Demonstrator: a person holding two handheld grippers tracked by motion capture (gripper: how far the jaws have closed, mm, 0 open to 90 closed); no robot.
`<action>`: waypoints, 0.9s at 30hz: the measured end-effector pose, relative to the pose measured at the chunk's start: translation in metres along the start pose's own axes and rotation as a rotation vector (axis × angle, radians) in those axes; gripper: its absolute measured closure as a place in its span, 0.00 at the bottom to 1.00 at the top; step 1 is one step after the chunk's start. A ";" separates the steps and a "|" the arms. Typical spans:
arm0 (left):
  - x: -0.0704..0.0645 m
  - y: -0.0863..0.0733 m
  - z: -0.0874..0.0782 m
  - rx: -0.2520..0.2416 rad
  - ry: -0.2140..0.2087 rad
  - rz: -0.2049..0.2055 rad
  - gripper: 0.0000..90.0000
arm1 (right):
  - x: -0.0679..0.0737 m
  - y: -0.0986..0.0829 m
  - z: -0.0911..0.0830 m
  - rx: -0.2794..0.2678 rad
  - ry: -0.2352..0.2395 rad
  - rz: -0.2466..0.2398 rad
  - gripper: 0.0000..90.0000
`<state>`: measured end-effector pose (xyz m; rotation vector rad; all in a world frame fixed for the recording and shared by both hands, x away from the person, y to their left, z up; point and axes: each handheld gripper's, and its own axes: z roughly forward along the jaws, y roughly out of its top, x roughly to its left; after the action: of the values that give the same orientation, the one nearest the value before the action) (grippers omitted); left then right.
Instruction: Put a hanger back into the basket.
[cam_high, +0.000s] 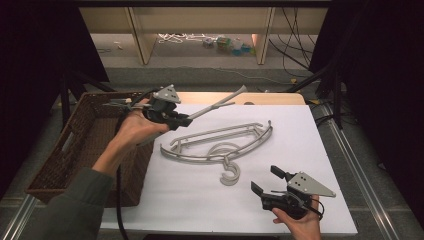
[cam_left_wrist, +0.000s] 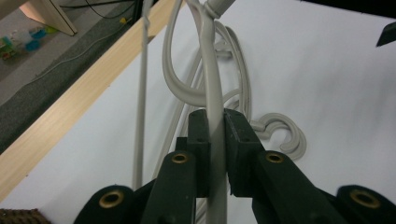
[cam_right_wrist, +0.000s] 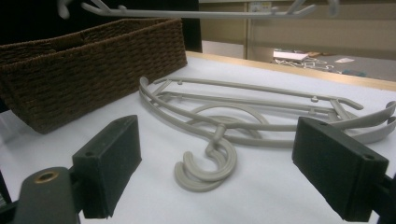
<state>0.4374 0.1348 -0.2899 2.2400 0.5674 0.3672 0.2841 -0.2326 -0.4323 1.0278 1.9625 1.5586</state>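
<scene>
My left gripper (cam_high: 184, 120) is shut on a grey plastic hanger (cam_high: 218, 103) and holds it in the air above the table's far left, one end reaching over the basket. In the left gripper view the hanger's arm (cam_left_wrist: 213, 84) runs up between the closed jaws. More grey hangers (cam_high: 220, 145) lie stacked flat on the white table top, their hooks (cam_high: 230, 173) pointing toward me. My right gripper (cam_high: 267, 181) stands open near the front right, just right of the hooks. In the right gripper view the hooks (cam_right_wrist: 205, 170) lie between its wide-apart pads (cam_right_wrist: 109, 163).
A brown wicker basket (cam_high: 85, 145) stands off the table's left edge, also seen in the right gripper view as the basket (cam_right_wrist: 84, 74). A wooden strip (cam_high: 265, 98) borders the far edge of the white top (cam_high: 300, 150). Shelving legs and clutter lie on the floor beyond.
</scene>
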 end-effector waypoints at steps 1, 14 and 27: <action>0.001 -0.001 -0.005 -0.005 -0.002 -0.003 0.91 | 0.000 0.000 0.000 0.001 -0.004 0.000 0.18; 0.016 -0.008 -0.054 0.011 0.113 -0.012 0.91 | 0.000 -0.001 0.002 -0.009 0.001 0.012 0.18; 0.036 -0.043 -0.115 0.020 0.207 -0.048 0.91 | 0.000 -0.001 0.001 0.006 -0.002 0.010 0.18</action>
<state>0.4068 0.2503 -0.2440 2.2179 0.7344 0.5756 0.2850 -0.2321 -0.4333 1.0426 1.9649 1.5579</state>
